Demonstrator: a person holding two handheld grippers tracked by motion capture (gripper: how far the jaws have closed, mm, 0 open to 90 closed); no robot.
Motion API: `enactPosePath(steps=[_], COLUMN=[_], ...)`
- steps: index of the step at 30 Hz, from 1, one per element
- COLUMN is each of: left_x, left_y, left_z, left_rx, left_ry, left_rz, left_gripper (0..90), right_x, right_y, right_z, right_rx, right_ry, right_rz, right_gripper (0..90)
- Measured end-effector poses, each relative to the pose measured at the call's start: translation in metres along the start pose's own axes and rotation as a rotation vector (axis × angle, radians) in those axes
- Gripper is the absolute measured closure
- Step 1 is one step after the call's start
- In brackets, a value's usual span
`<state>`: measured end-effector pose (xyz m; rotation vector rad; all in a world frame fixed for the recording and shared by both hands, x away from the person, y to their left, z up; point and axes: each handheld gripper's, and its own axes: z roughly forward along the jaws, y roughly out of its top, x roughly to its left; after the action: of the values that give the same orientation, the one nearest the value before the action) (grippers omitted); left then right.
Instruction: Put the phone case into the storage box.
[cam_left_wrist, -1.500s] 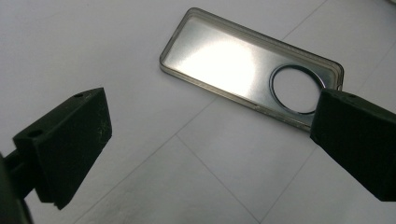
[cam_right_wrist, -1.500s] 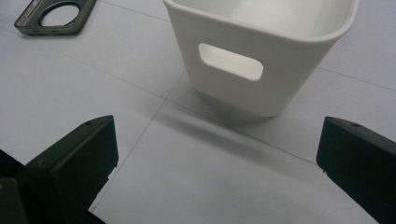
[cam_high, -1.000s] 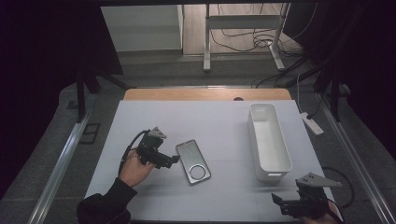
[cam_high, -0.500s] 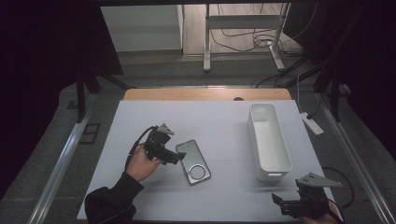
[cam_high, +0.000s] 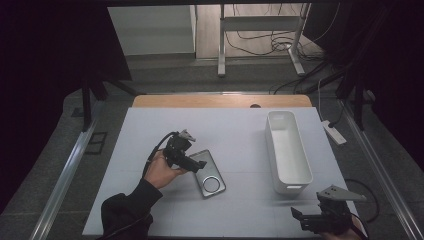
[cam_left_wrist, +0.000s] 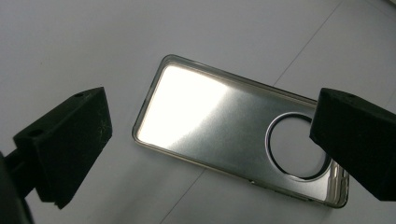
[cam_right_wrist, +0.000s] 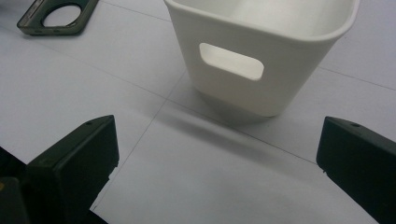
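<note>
On the surface (cam_high: 235, 130), the phone case (cam_high: 209, 173) lies flat at centre left of the frame, with the left tongs (cam_high: 192, 164) over its upper left end. The bin (cam_high: 287, 150) stands well apart at right. The right tongs (cam_high: 306, 220) sit at lower right, just below the bin.

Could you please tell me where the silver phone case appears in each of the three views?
High view: the phone case lies left of centre on the table, under the left hand-held gripper.
Left gripper view: centre, between the open jaws.
Right gripper view: top left corner.
Shared landmark: its round camera cutout.
</note>
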<state>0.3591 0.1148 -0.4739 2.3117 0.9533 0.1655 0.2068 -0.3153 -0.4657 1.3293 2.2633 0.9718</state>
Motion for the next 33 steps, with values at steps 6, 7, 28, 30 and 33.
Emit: enactPosePath(steps=[6,7,28,30,33], left_x=[-0.004,-0.004,-0.002,-0.001,0.000], left_y=[0.005,0.005,0.003,0.002,0.000], left_z=[0.006,0.007,0.024,0.026,0.030], left_rx=[0.027,0.025,0.098,0.106,0.119], left_ry=[0.016,0.004,-0.032,-0.030,-0.027], left_rz=[0.031,0.035,0.049,0.048,0.048], left_gripper=[17.9,24.0,89.1,89.1,89.1], right_x=[0.000,0.000,0.001,0.001,0.001], right_y=[0.000,0.000,0.000,0.000,0.000], right_z=[0.000,0.000,0.001,0.001,0.001], right_rx=[0.001,0.001,0.011,0.013,0.015], right_ry=[-0.001,-0.001,-0.005,-0.005,-0.010], right_rz=[-0.001,-0.001,-0.007,-0.007,-0.010], right_gripper=[0.0,0.0,0.0,0.0,0.0])
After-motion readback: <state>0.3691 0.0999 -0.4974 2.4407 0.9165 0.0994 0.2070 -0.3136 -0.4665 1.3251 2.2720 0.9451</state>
